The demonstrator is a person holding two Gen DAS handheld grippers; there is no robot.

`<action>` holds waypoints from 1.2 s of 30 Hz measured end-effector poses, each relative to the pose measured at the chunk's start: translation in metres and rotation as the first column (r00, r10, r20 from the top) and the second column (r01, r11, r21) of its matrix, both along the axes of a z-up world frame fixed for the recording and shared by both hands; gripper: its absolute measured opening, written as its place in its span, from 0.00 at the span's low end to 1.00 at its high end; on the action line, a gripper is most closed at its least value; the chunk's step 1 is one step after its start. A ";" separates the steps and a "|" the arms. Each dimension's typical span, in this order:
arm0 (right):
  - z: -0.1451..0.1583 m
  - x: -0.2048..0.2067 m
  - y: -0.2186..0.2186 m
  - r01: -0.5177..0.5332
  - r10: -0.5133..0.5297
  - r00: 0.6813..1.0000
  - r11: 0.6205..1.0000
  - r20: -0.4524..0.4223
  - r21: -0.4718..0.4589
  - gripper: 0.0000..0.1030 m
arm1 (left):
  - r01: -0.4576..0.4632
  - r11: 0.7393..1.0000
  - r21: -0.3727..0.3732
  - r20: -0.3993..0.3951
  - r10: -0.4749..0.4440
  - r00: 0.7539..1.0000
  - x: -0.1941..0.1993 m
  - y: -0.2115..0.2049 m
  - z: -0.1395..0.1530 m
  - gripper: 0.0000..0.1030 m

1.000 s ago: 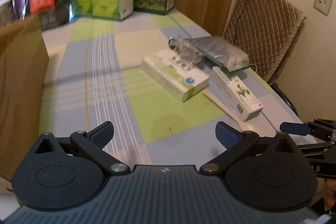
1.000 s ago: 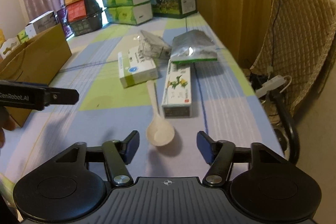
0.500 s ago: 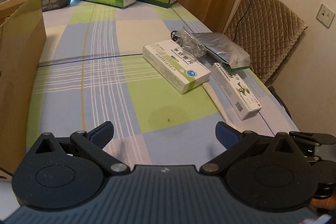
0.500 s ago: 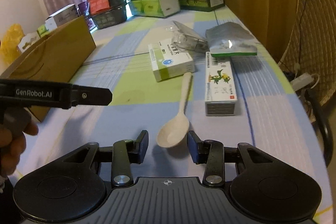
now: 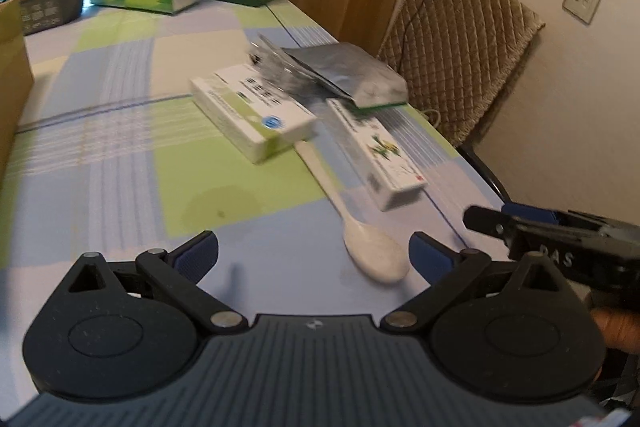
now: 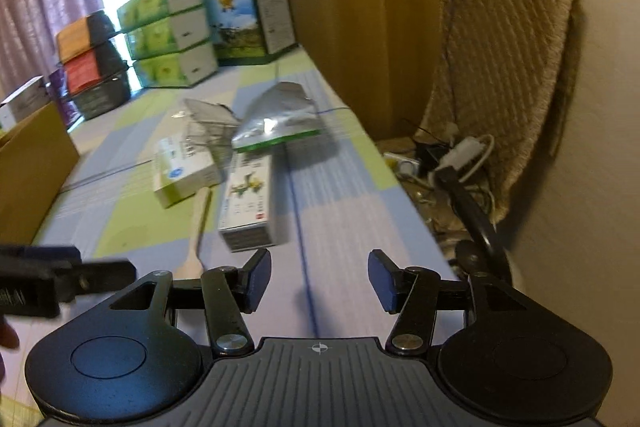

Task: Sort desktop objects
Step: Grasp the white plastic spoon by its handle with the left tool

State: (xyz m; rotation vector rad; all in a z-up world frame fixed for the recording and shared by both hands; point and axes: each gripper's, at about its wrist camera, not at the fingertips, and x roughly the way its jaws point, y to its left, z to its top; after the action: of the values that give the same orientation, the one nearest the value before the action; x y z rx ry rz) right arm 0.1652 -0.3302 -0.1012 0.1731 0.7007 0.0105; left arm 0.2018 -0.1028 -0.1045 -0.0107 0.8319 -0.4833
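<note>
Both jaws are standing released: the left hand-held gripper [image 5: 314, 255] is hovering over the bench [image 5: 120, 163] with the white spoon [image 5: 374, 257] lying at its one o'clock; the right hand-held gripper [image 6: 319, 279] is empty. Best approach, I judge: straddling the spoon's thin handle, clear of the medicine boxes [image 5: 256, 119] farther off.

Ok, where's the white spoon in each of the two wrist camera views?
Left wrist view: the white spoon lies lower centre, bowl nearest the camera, just inside the right fingertip.
Right wrist view: spoon left of centre, its bowl partly hidden behind the left finger.
Shared landmark: the long white box lying beside the spoon.
</note>
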 end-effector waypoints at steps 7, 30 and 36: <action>-0.007 0.005 -0.005 -0.010 0.009 0.999 1.000 -0.040 -0.027 0.51 | 0.017 1.000 0.023 -0.003 -0.016 1.000 -0.003 -0.034 -0.016 0.67; -0.008 0.016 0.022 -0.088 0.087 0.996 0.996 -0.025 -0.019 0.50 | 0.010 0.958 0.287 0.094 -0.038 0.995 -0.024 0.016 -0.021 0.12; -0.009 0.021 0.032 -0.109 0.108 0.994 0.994 -0.023 -0.029 0.51 | -0.086 0.985 0.147 0.056 0.078 0.995 -0.026 0.042 -0.021 0.41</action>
State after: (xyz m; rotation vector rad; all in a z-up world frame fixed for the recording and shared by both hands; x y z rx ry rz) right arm 0.1865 -0.2986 -0.1104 0.1061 0.7311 0.1021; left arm 0.1761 -0.0605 -0.1258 0.1043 0.8130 -0.3416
